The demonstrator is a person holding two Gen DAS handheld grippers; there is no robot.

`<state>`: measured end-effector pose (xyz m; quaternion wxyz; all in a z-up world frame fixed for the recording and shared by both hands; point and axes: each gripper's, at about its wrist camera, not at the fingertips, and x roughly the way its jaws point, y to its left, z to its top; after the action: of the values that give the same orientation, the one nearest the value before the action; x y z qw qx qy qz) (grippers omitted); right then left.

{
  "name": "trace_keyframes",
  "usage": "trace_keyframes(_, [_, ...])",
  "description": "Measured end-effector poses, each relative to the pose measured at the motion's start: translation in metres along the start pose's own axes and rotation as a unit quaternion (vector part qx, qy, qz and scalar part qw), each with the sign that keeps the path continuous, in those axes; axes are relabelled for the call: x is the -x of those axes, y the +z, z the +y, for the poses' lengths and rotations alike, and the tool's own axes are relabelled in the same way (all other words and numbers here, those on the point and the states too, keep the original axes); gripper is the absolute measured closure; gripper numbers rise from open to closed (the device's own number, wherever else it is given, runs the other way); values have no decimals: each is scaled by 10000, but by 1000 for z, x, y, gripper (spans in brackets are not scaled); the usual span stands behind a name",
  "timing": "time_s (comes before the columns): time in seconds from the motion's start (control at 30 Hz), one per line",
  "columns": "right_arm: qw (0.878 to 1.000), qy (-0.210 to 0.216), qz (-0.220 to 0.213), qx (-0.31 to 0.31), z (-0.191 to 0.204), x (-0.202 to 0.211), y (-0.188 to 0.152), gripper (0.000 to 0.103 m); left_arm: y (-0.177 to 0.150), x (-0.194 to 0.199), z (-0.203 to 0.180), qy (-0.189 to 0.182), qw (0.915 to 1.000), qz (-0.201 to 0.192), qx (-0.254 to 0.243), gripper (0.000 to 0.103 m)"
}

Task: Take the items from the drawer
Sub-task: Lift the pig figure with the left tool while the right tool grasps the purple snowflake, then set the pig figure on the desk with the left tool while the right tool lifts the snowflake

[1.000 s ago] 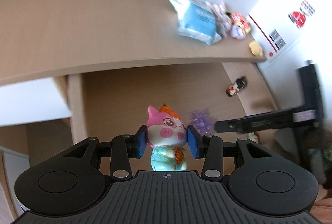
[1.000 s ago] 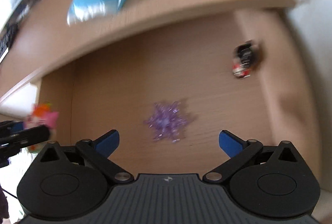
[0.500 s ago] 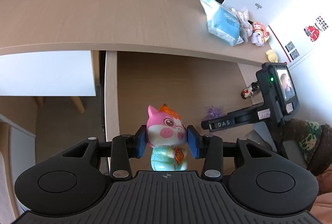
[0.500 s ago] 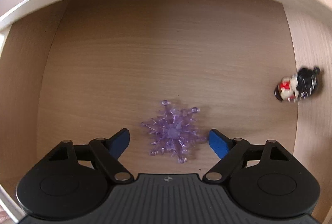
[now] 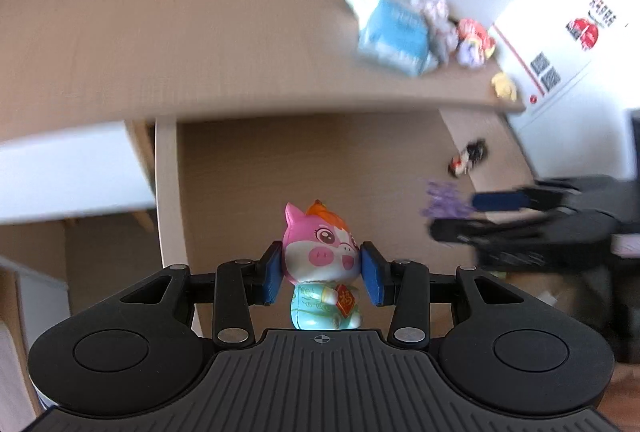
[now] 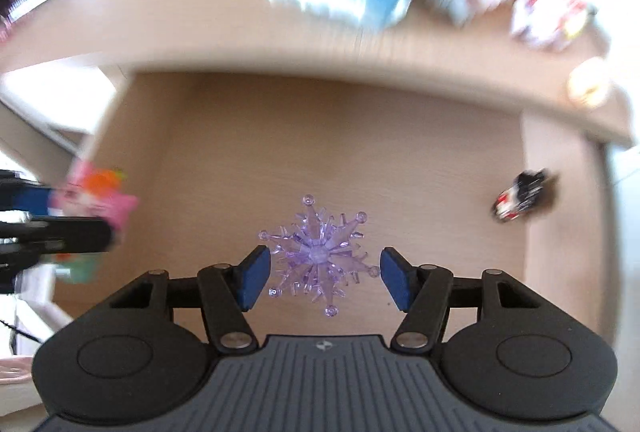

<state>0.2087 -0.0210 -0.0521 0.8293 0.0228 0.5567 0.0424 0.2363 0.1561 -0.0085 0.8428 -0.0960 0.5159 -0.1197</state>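
Note:
My left gripper is shut on a pink pig figurine in a pale blue robe, holding it upright by the head above the open wooden drawer. Between the blue pads of my right gripper sits a clear purple snowflake, sharp against a blurred background, with its tips against both pads. In the left wrist view the snowflake shows at the right gripper's fingertips. The pig appears blurred at the left of the right wrist view.
A small black and red figurine lies near the drawer's right wall. On the desk top above the drawer lie a blue packet, several small toys and a yellow toy. A white wall stands to the right.
My right gripper's fingers have come together on the purple snowflake, and the gripper has pulled back from the drawer floor. The left gripper still holds the pig and its view has swung.

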Motion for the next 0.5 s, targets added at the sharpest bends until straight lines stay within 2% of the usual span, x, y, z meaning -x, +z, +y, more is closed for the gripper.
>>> trace_keyframes(0.13, [9979, 60, -592, -263, -5, 49, -2, 42, 45, 8, -2, 166, 9984, -539, -105, 58])
trace_keyframes(0.23, [9952, 104, -874, -422, -24, 71, 5, 42, 84, -1, -3, 305, 9954, -902, -135, 58])
trace_keyframes(0.4, [9936, 47, -992, -533, -33, 71, -3, 42, 133, -32, -12, 176, 9913, -1292, -183, 57])
trace_keyframes(0.5, [9929, -12, -964, -696, -41, 77, -10, 42, 144, -55, -18, 293, 9911, -1272, -243, 57])
